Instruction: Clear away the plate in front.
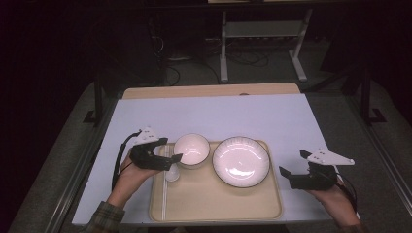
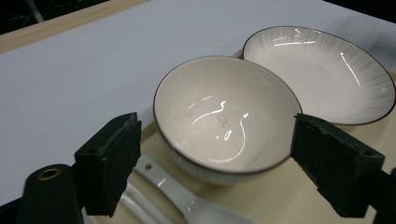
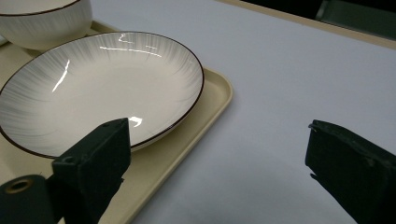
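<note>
A beige tray (image 1: 214, 204) holds a small white bowl (image 1: 192, 149), a wider white plate (image 1: 240, 161) to its right and a white spoon (image 1: 171, 174) at the bowl's near left. My left gripper (image 1: 170, 149) hovers at the bowl's left side, open. In the left gripper view the bowl (image 2: 224, 116) sits framed between the spread jaws of the left gripper (image 2: 215, 123), untouched, with the spoon (image 2: 182, 196) low by the left jaw and the plate (image 2: 317, 70) behind. My right gripper (image 1: 294, 163) stands open over the table, right of the tray.
A pale mat (image 1: 218, 116) covers the table beyond the tray, with a wooden edge (image 1: 209, 91) at the far end. In the right gripper view the tray's corner (image 3: 187, 144), the plate (image 3: 98, 84) and the bowl (image 3: 42, 23) lie left of the open jaws.
</note>
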Motion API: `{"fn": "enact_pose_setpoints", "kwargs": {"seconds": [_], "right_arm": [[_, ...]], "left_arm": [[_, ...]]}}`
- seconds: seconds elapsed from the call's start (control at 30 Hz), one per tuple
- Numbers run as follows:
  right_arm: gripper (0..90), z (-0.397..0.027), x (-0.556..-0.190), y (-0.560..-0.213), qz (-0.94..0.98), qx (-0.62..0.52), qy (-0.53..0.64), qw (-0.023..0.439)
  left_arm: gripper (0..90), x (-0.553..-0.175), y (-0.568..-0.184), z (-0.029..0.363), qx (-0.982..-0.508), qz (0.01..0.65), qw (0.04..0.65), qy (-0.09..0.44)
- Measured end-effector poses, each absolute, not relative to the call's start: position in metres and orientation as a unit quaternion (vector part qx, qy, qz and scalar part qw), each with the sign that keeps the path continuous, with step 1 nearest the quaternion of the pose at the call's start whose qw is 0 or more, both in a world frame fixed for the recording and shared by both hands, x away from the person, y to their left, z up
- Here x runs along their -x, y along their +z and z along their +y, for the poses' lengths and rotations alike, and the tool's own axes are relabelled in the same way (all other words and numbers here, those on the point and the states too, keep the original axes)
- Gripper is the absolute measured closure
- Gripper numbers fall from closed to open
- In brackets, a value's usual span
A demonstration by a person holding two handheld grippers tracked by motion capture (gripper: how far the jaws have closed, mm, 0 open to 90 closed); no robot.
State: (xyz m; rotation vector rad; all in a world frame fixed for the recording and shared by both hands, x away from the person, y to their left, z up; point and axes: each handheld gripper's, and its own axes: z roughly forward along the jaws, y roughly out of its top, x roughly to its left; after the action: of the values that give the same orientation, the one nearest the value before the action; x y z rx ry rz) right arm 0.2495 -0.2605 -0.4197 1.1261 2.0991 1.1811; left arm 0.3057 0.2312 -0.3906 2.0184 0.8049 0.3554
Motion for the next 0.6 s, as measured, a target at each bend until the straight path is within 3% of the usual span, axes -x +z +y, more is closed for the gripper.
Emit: {"fn": "enact_pose_setpoints", "kwargs": {"seconds": [0.6], "right_arm": [[6.5,-0.260,-0.249,-0.420,0.767,-0.409,0.431,0.241]], "left_arm": [[12.3,-0.265,-0.413,0.281,-0.798,0.351,0.455,0.182]]}}
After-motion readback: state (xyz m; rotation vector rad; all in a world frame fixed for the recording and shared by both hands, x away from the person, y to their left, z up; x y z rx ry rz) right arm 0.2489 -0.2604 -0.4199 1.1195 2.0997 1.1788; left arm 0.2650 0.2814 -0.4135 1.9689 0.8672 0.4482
